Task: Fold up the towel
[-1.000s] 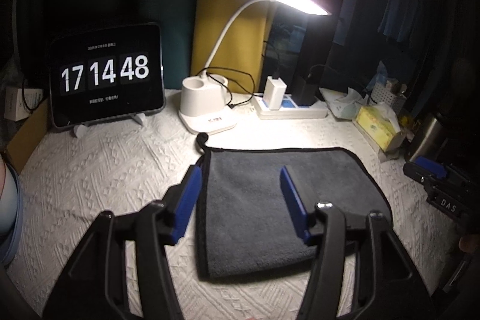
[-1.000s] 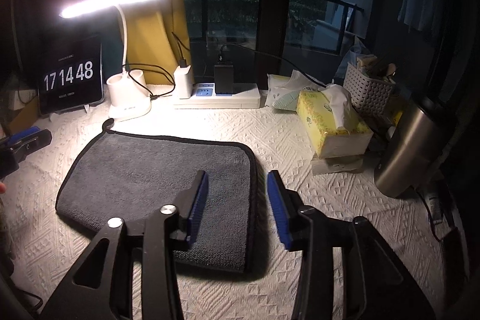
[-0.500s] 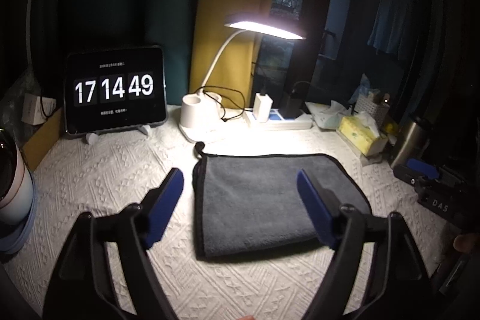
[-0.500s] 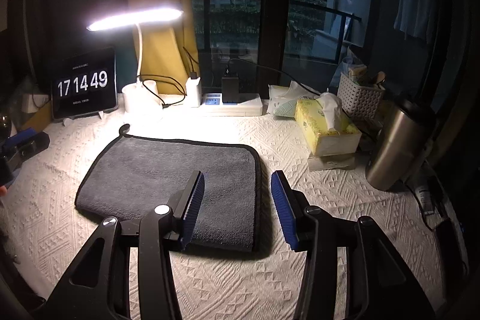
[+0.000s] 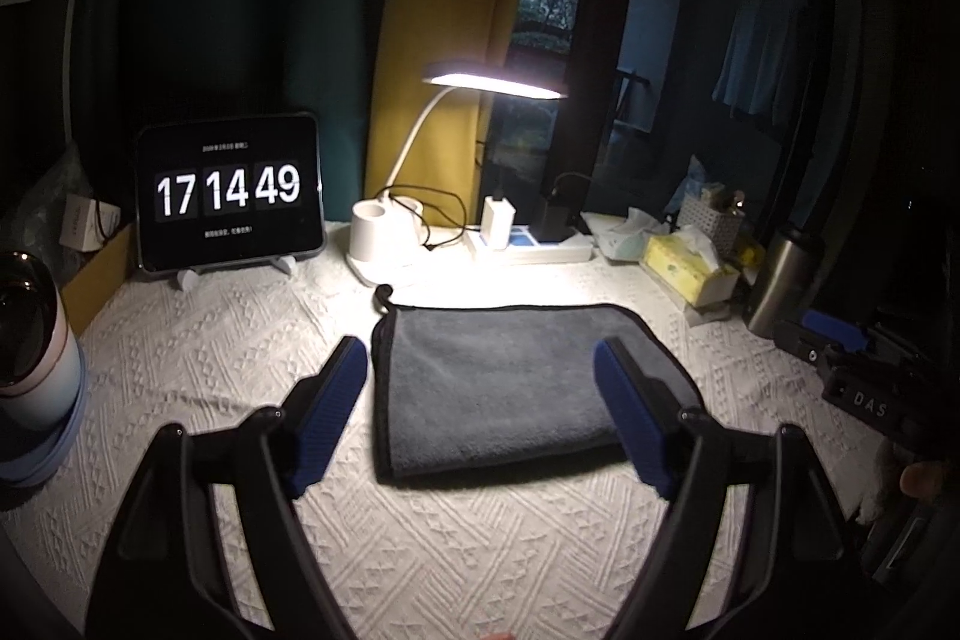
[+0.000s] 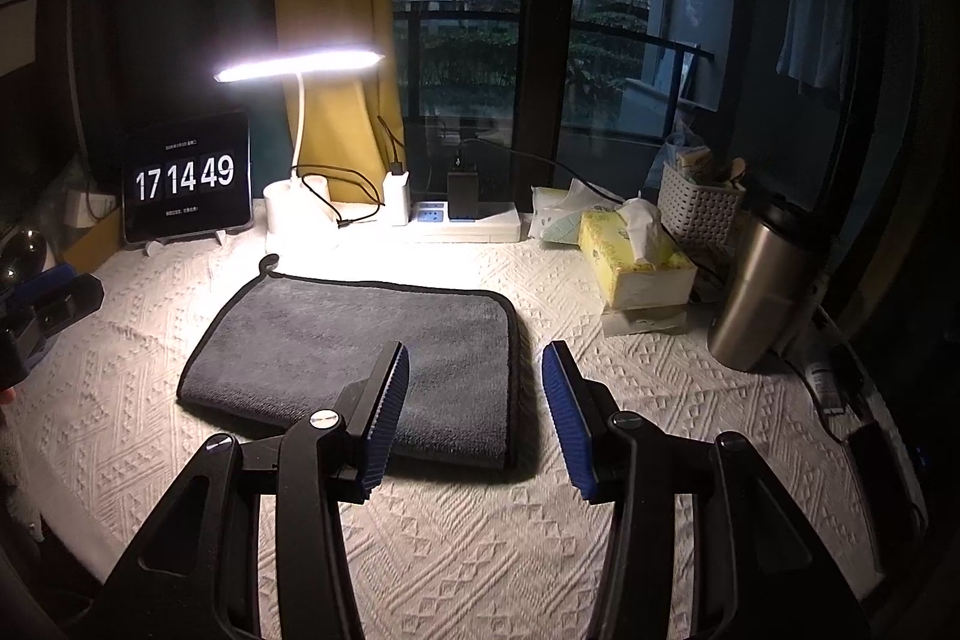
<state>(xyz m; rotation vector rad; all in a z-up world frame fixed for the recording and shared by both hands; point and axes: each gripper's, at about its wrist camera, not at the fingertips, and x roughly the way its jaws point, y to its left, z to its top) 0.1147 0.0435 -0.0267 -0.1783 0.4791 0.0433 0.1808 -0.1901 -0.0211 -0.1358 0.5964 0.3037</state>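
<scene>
The left gripper [image 5: 480, 388] hangs above the white tablecloth [image 5: 228, 334] with its blue pads spread wide, holding nothing. The gray towel [image 5: 504, 388] lies folded and flat just ahead of it, mostly between the two fingers. The right gripper [image 6: 475, 394] is parted more narrowly, also empty, with the towel's right edge ahead of its left finger. Beyond the towel stand a lit desk lamp [image 6: 300, 67], a clock screen [image 5: 228, 190] and a tissue box [image 6: 636, 262].
</scene>
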